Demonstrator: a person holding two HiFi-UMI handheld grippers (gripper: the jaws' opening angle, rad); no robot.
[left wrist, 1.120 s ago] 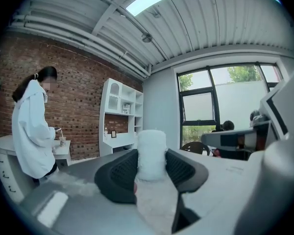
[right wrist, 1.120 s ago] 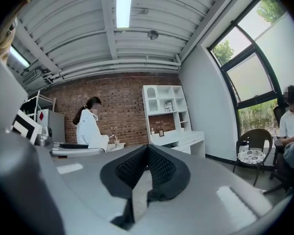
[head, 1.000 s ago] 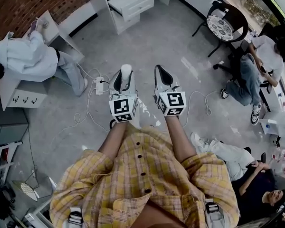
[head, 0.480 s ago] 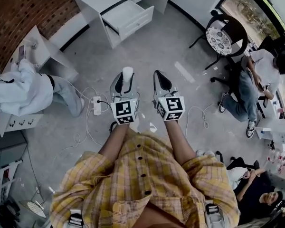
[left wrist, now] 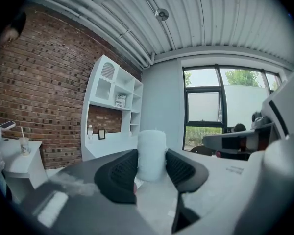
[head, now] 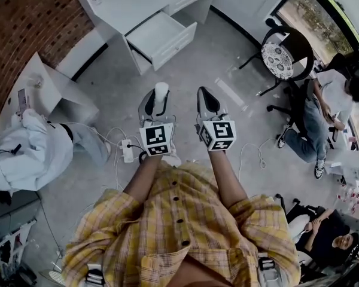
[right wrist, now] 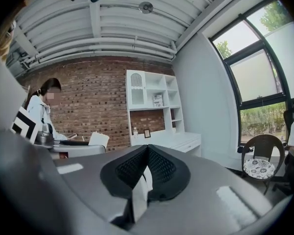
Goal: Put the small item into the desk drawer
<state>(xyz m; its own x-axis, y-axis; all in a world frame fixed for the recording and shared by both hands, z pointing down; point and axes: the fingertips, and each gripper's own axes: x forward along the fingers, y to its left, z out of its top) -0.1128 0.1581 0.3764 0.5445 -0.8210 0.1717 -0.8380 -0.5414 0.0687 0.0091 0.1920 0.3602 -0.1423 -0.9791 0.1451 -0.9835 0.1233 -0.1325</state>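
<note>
Jaws of the left gripper (head: 158, 103) are clamping a small white cylinder (left wrist: 152, 154), holding it upright. The right gripper (right wrist: 146, 166) is holding its jaws together on nothing. Both are hanging above the floor, well apart from the white desk (head: 131, 0), whose drawer (head: 157, 33) is standing open. The pickup looks done, while reaching the drawer and placing the cylinder inside are not yet done.

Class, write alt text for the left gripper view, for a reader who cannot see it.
The left claw grips a small white cylinder upright between its two black pads. Beyond it stand a white desk with shelves against a brick wall, and a large window to the right.
</note>
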